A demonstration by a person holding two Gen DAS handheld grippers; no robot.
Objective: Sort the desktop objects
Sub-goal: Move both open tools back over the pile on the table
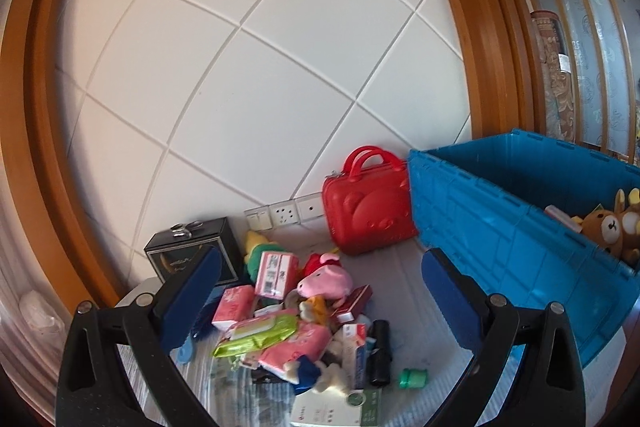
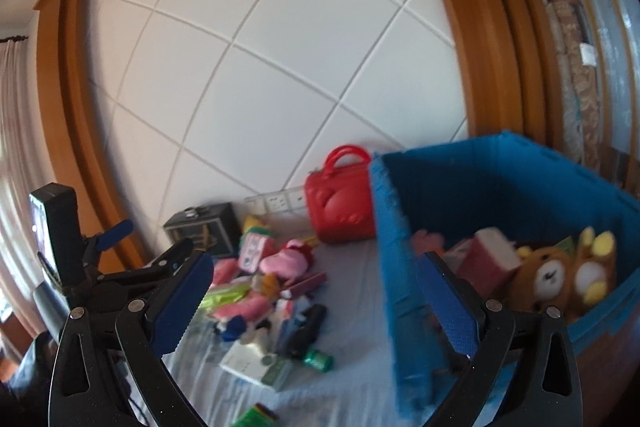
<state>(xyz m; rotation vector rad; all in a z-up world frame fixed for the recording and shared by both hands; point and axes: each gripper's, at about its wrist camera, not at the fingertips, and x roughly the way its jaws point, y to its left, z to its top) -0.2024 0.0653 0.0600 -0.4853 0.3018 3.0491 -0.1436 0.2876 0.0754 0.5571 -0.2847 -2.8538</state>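
Left gripper hangs over the pile, fingers spread wide, nothing between them. Right gripper likewise: fingers wide apart, empty, positioned at the near corner of the blue crate.

Pile sits on the table, left of the crate. Identifiable in the left view:
- pink pig plush near the top
- pink tissue packs
- green wipes pack
- black cylinder on the right side of the pile
- small green bottle, lying apart at the pile's right edge
- white-green box at the bottom, partly cut off by the frame

Items lower in the pile overlap; can't separate them. Print on the packs unreadable.

Red bear-face case stands upright against the wall, touching the crate's left side. Black box at rear left, partly hidden behind the left finger.

Crate contents: brown bear plush beside a second brown-yellow plush, pink-white box. Left view crops the crate at the right edge. Right view is motion-blurred, the crate's near wall smeared, and the right finger covers part of it.

The other gripper shows at the left edge of the right view.
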